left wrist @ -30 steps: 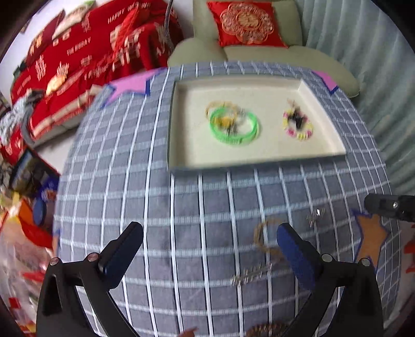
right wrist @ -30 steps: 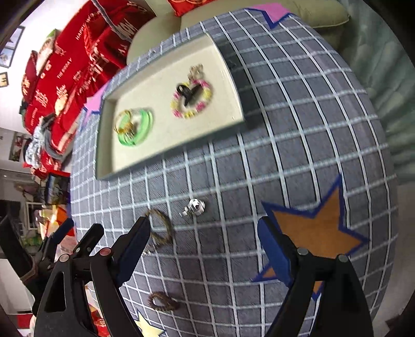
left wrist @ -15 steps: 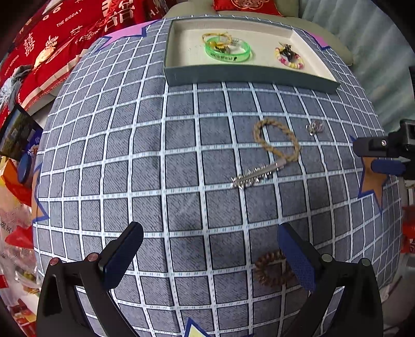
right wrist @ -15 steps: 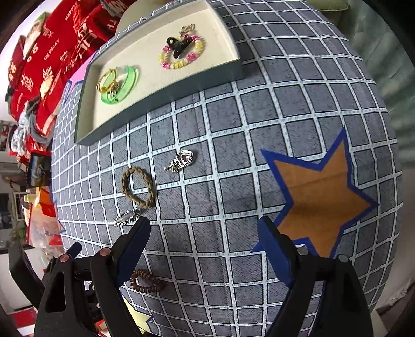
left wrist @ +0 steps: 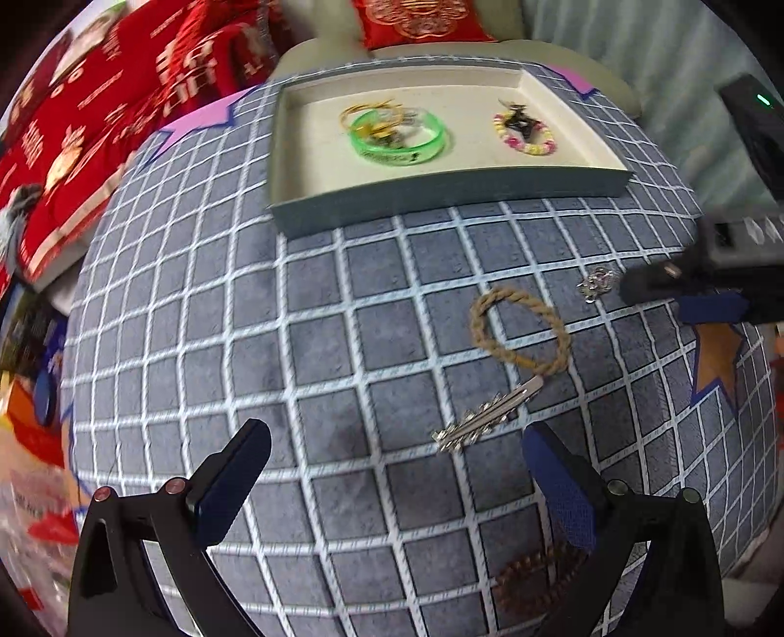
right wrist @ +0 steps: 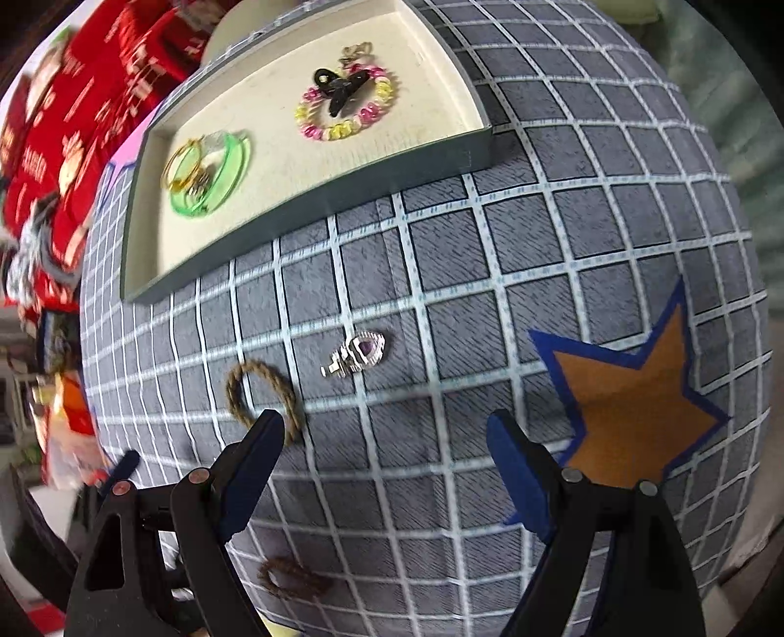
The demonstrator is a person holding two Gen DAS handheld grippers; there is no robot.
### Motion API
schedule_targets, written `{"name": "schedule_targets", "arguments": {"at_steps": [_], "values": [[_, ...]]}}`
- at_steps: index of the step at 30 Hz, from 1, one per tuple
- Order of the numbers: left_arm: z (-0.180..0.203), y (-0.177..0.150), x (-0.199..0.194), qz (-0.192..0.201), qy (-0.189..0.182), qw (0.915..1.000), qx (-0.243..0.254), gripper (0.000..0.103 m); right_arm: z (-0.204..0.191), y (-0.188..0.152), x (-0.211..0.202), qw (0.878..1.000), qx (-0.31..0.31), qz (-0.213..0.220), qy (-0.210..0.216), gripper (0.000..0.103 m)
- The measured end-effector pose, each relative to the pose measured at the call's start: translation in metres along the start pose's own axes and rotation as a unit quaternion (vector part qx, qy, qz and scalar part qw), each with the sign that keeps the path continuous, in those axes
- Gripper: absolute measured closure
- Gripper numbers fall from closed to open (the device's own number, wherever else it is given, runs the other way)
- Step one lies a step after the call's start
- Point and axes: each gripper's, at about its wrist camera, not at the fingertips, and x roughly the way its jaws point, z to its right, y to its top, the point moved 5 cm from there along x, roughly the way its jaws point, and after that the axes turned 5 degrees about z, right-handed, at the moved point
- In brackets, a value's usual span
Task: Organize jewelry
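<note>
A cream-lined tray [left wrist: 441,193] [right wrist: 313,206] at the far side of the checked cloth holds a green bangle [left wrist: 399,139] [right wrist: 215,176], gold rings and a pink-and-yellow bead bracelet [left wrist: 526,137] [right wrist: 345,112] with a black clip. Loose on the cloth lie a rope bracelet [left wrist: 519,330] [right wrist: 262,394], a silver hair clip [left wrist: 487,416], a silver heart pendant [left wrist: 598,284] [right wrist: 360,353] and a brown bead bracelet [left wrist: 534,578] [right wrist: 289,578]. My left gripper [left wrist: 397,455] hangs open just short of the hair clip. My right gripper [right wrist: 387,436] is open, close above the pendant.
Red bedding [left wrist: 98,112] and a sofa with a red cushion [left wrist: 421,19] lie beyond the table. An orange star [right wrist: 632,402] is printed on the cloth at the right. Clutter fills the floor at the left edge.
Both grippers have come down toward the cloth. The hair clip and rope bracelet now sit larger and nearer my left fingers; the pendant has drawn closer to my right gripper.
</note>
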Motion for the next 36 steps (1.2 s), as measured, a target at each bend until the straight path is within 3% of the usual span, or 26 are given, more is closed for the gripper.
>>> {"name": "schedule_targets", "arguments": {"at_steps": [2,6,11,14,18,19,24,26,28,35,36], "values": [[0.001,0.009,0.011,0.008,-0.009,0.9998,0.013,0.000,-0.004,0.004,0.005,1.000,0.006,0.002,-0.003,0.017],[0.010,0.033,0.024,0.009,-0.018,0.9992,0.033,0.003,-0.015,0.008,0.018,1.000,0.000,0.001,-0.021,0.035],[0.032,0.048,0.036,0.017,-0.026,0.9983,0.049,0.003,-0.033,0.009,0.024,0.998,-0.035,0.009,-0.060,0.045],[0.042,0.051,0.044,0.012,-0.033,0.9979,0.055,0.017,-0.042,0.008,0.026,0.994,-0.060,0.012,-0.092,0.063],[0.059,0.051,0.058,0.005,-0.039,0.9974,0.061,0.017,-0.049,0.010,0.027,0.991,-0.081,0.015,-0.110,0.085],[0.063,0.047,0.055,0.005,-0.040,0.9972,0.063,0.025,-0.049,0.011,0.026,0.990,-0.083,0.015,-0.110,0.090],[0.084,0.045,0.059,0.007,-0.052,0.9960,0.073,0.039,-0.037,0.012,0.021,0.993,-0.078,0.015,-0.085,0.091],[0.099,0.039,0.049,0.012,-0.057,0.9952,0.079,0.064,-0.024,0.012,0.019,0.995,-0.071,0.015,-0.069,0.091],[0.103,0.042,0.048,0.011,-0.063,0.9950,0.077,0.076,-0.018,0.008,0.014,0.996,-0.067,0.016,-0.053,0.091],[0.096,0.044,0.028,-0.003,-0.115,0.9931,-0.025,0.076,0.008,-0.005,0.000,0.998,-0.056,0.016,-0.017,0.091],[0.094,0.045,0.027,-0.002,-0.119,0.9921,-0.038,0.081,0.011,-0.007,-0.002,0.998,-0.055,0.016,-0.012,0.091]]}}
